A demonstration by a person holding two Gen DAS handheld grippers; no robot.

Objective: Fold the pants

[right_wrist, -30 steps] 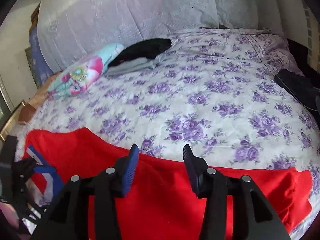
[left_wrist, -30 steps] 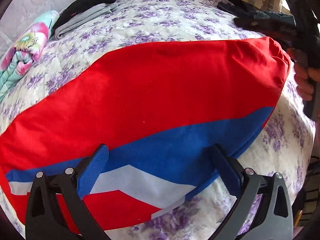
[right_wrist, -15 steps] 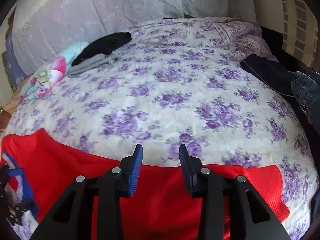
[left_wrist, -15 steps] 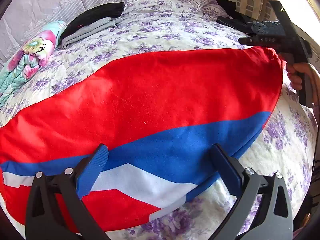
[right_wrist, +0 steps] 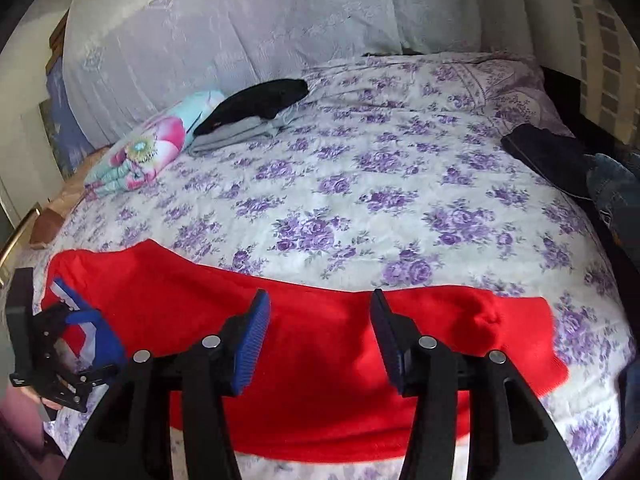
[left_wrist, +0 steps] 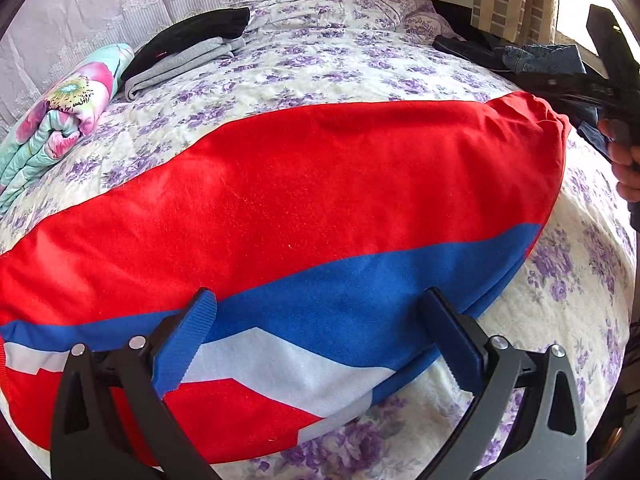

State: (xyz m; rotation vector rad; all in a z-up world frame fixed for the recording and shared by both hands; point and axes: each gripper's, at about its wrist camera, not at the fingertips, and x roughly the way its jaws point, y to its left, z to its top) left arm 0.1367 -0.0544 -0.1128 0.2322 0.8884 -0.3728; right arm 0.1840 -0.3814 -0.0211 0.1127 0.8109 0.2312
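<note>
A bed (right_wrist: 400, 184) with a purple-flowered quilt carried the red pants (left_wrist: 320, 184), spread flat along its near edge. The left tongs (left_wrist: 320, 320) stood wide open above the blue stripe. The right tongs (right_wrist: 320, 332), jaws just opening, hung empty over the red fabric.

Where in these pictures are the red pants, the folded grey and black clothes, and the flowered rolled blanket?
red pants (left_wrist: 320, 184), left wrist view, middle of the red cloth.
grey and black clothes (right_wrist: 248, 116), right wrist view, black top layer.
rolled blanket (left_wrist: 68, 104), left wrist view, pink flower.
</note>
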